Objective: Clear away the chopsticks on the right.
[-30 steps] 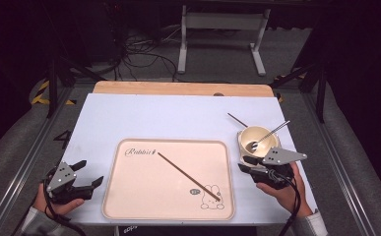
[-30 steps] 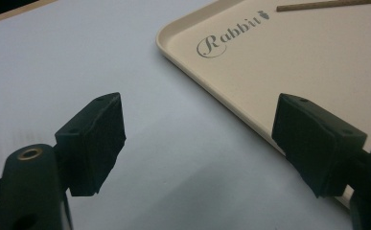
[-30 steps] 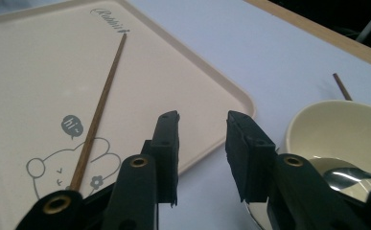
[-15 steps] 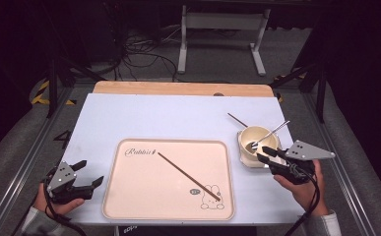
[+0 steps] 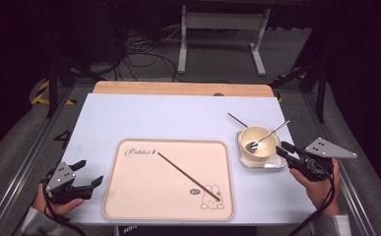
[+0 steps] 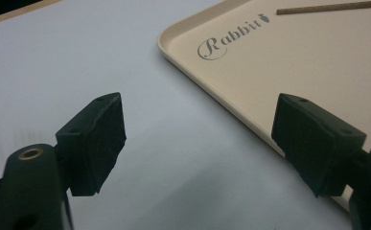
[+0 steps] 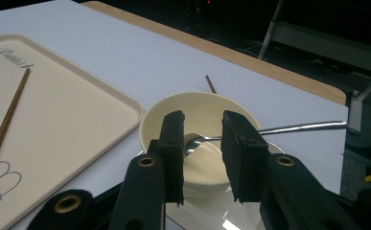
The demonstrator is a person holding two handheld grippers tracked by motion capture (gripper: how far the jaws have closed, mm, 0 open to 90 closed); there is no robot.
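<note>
A polished metal spoon gleams inside a glossy cream bowl that looks ceramic. Beside it, a matt beige plastic tray carries a thin dark wooden chopstick. The table shows a bare wood edge behind a smooth, matt white sheet.

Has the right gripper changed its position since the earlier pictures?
Yes. The right gripper has moved to the right, from in front of the bowl to its right side, and its fingers have just been closing with nothing between them.
</note>
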